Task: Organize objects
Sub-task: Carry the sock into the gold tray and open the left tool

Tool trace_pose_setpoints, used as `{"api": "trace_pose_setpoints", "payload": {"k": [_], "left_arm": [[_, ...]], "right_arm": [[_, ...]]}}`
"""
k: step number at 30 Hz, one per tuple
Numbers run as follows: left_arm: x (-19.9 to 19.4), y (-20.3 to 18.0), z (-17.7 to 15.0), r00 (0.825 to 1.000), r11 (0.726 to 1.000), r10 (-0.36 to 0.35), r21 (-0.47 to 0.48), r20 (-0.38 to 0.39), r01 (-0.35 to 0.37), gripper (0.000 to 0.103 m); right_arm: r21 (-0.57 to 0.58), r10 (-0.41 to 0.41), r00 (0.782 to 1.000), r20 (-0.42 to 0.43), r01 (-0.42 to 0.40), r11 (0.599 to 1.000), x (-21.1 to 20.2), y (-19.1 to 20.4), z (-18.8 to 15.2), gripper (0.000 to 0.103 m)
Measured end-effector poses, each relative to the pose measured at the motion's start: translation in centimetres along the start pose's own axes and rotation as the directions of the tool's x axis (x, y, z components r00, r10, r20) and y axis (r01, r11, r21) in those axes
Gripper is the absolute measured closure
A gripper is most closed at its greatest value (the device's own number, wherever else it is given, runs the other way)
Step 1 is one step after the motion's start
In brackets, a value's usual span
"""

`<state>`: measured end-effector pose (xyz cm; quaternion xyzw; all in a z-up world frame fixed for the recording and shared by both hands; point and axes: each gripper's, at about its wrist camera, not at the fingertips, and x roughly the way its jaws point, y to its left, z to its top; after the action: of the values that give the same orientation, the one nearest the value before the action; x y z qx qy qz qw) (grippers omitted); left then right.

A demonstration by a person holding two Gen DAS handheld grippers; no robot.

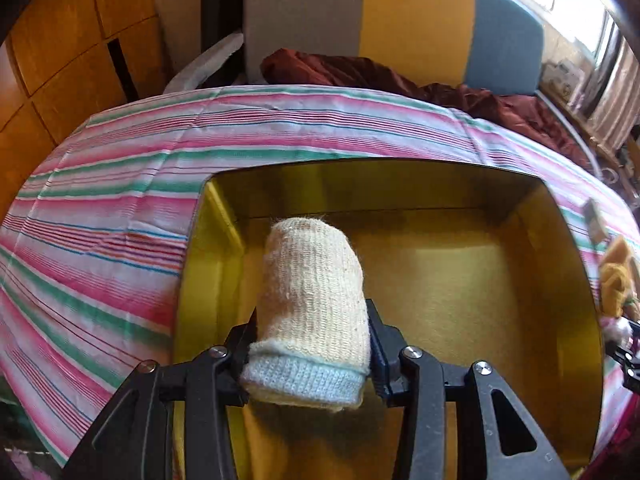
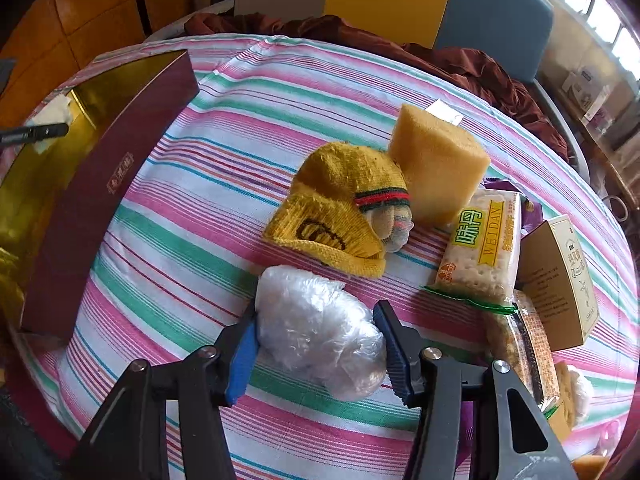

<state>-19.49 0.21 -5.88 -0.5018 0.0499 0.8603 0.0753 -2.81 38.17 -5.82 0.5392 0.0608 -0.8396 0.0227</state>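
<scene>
My left gripper (image 1: 311, 309) is shut on a rolled cream sock (image 1: 316, 280) with a pale blue cuff and holds it over the open gold-lined box (image 1: 400, 188). Only the sock shows inside the box. In the right wrist view the same box (image 2: 100, 152) is maroon outside and stands at the left of the striped cloth. My right gripper (image 2: 316, 305) points down at a crumpled clear plastic bundle (image 2: 316, 328) that lies on the cloth. Both blue pads (image 2: 242, 354) touch its sides.
Beyond the bundle lie a yellow knitted hat (image 2: 332, 204) wrapped around a rolled sock, a yellow sponge block (image 2: 436, 160), a cracker pack (image 2: 480, 248) and a small carton (image 2: 560, 280). A maroon cloth (image 2: 480, 68) and a tricolour cushion (image 1: 392, 20) sit behind the striped tablecloth (image 1: 120, 200).
</scene>
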Motion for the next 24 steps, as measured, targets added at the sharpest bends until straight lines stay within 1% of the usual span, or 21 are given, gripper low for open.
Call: {"api": "trace_pose_setpoints", "payload": {"k": [1, 3, 4, 6, 7, 9, 10, 11, 13, 14, 17, 19, 24], "left_arm": [[0.2, 0.0, 0.1, 1.0, 1.0, 0.019, 0.004, 0.007, -0.019, 0.059], [1.0, 0.1, 0.5, 0.999, 1.0, 0.031, 0.002, -0.033, -0.031, 0.059], [1.4, 0.2, 0.7, 0.999, 0.999, 0.036, -0.007, -0.04, -0.036, 0.059], [1.5, -0.1, 1.2, 0.998, 0.998, 0.055, 0.011, -0.021, -0.055, 0.058], [1.6, -0.2, 1.5, 0.998, 0.998, 0.061, 0.018, -0.007, -0.061, 0.058], [1.4, 0.0, 2.2, 0.997, 0.998, 0.069, 0.013, 0.03, -0.069, 0.054], [1.4, 0.0, 2.4, 0.996, 0.997, 0.075, 0.003, 0.043, -0.076, 0.05], [1.3, 0.2, 2.6, 0.996, 0.997, 0.07, -0.01, 0.05, -0.07, 0.041], [1.0, 0.4, 2.9, 0.998, 0.999, 0.033, -0.026, 0.045, -0.032, 0.032], [0.7, 0.5, 2.8, 0.999, 0.999, 0.028, -0.036, 0.044, -0.027, 0.03], [-0.7, 0.6, 2.1, 0.997, 0.999, 0.034, -0.039, 0.073, -0.031, 0.028], [-2.2, 0.4, 1.1, 0.993, 0.999, 0.032, -0.045, 0.11, -0.027, 0.028], [-6.0, -0.6, -2.2, 0.985, 0.998, -0.014, -0.056, 0.173, 0.024, 0.028]], "right_arm": [[-0.001, -0.001, 1.0, -0.002, 0.001, 1.0, 0.0, 0.0, 0.0, 0.049], [-0.001, 0.0, 1.0, -0.001, 0.0, 1.0, 0.0, -0.1, 0.0, 0.049], [-0.001, 0.0, 1.0, -0.001, 0.0, 1.0, 0.0, -0.1, 0.0, 0.049], [-0.002, -0.001, 1.0, -0.002, 0.001, 1.0, 0.0, -0.1, 0.0, 0.05], [-0.003, 0.002, 1.0, -0.004, -0.002, 1.0, 0.1, 0.0, 0.0, 0.056], [-0.002, 0.002, 1.0, -0.004, -0.002, 1.0, 0.1, 0.0, 0.2, 0.057], [-0.003, 0.001, 1.0, -0.004, -0.001, 1.0, 0.1, 0.0, 0.2, 0.057], [-0.002, 0.001, 1.0, -0.004, -0.001, 1.0, 0.1, 0.0, 0.2, 0.058], [-0.006, 0.0, 1.0, -0.004, 0.0, 1.0, 0.1, 0.1, 0.3, 0.058], [-0.006, -0.001, 1.0, -0.004, 0.001, 1.0, 0.0, 0.1, 0.4, 0.058], [0.003, 0.001, 1.0, -0.007, -0.001, 1.0, 0.0, 0.0, 0.6, 0.058], [0.009, 0.006, 1.0, -0.008, -0.006, 1.0, 0.0, -0.1, 0.6, 0.058], [0.024, 0.016, 1.0, -0.015, -0.016, 1.0, -0.1, -0.4, 0.7, 0.057]]}}
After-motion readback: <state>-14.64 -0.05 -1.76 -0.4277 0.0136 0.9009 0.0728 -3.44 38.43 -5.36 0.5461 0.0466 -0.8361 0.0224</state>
